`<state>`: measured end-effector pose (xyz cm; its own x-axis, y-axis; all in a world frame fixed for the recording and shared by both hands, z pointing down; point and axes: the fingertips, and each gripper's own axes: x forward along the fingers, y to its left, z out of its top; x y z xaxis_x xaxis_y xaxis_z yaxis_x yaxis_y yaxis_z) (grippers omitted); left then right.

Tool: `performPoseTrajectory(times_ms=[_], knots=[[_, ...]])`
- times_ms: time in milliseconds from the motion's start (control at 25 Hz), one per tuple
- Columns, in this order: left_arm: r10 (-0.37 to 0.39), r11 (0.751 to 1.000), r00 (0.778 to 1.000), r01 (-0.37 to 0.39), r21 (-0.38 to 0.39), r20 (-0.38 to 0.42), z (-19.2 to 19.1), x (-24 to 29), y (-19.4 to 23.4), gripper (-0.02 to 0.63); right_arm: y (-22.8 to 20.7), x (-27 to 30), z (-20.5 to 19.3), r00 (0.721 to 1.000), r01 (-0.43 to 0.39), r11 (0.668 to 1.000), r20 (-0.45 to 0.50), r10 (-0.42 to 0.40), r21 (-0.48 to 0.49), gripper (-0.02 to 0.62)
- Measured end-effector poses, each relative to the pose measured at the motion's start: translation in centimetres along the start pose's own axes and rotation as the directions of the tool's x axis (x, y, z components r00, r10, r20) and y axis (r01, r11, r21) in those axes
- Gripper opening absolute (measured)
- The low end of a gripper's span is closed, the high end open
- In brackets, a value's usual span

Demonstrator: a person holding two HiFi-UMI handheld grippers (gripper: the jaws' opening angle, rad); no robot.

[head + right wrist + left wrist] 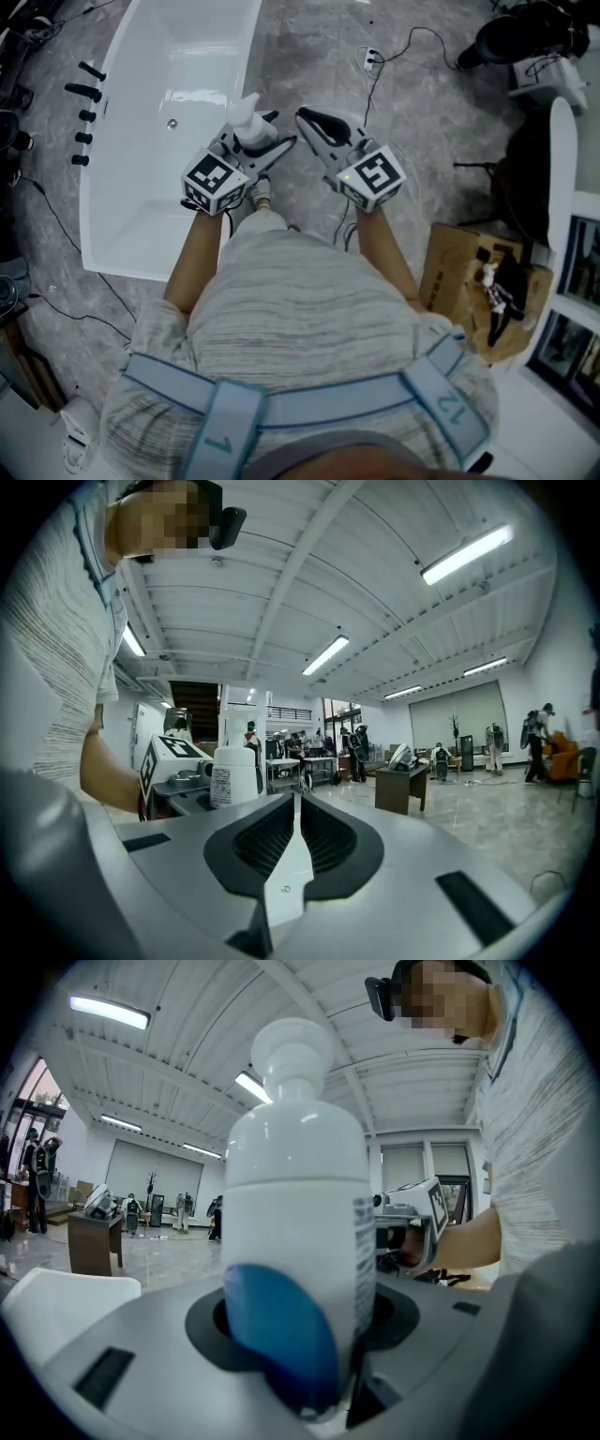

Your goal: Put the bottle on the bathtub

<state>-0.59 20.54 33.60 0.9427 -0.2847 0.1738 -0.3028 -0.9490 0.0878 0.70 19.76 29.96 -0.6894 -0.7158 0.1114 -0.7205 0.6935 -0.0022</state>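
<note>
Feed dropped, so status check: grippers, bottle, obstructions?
Left gripper shut on white bottle. Right gripper shut, empty. Bottle held by bathtub rim, not set down. No obstruction seen.

bottle (248,117) seemingly over bathtub (141,255), box (464,281) right

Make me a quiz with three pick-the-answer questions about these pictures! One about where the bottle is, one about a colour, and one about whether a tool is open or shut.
1. The right tool is: A) wide open B) shut and empty C) shut on a bottle.
2. The bathtub is: A) white B) blue C) black.
3. The bottle is: A) lying in the bathtub B) in the right tool C) gripped by the left tool.
Answers: 1 B, its jaws meet with nothing between them; 2 A, its whole shell is white; 3 C, the left tool's jaws press on its sides.
</note>
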Motion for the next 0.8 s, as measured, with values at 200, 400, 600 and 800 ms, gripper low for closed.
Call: performPoseTrajectory(times_ms=[200,400,600,800], knots=[[-0.012,1.000,1.000,0.013,0.004,-0.019,0.3,1.4,5.2,0.239,-3.6,3.8,-0.3,1.000,0.020,1.000,-0.017,-0.020,0.018,0.005],[-0.029,1.000,0.999,0.029,0.006,-0.025,0.6,1.7,10.2,0.239,-6.7,7.7,-0.2,0.998,0.053,0.998,-0.031,-0.052,0.017,0.005],[-0.058,0.998,0.998,0.058,0.022,-0.031,0.6,1.9,13.8,0.239,-8.9,10.3,-0.1,0.994,0.105,0.994,-0.036,-0.103,0.038,0.005],[-0.067,0.997,0.997,0.068,0.021,-0.025,0.9,2.8,16.3,0.239,-9.9,12.5,0.5,0.995,0.086,0.996,-0.048,-0.086,-0.006,0.005]])
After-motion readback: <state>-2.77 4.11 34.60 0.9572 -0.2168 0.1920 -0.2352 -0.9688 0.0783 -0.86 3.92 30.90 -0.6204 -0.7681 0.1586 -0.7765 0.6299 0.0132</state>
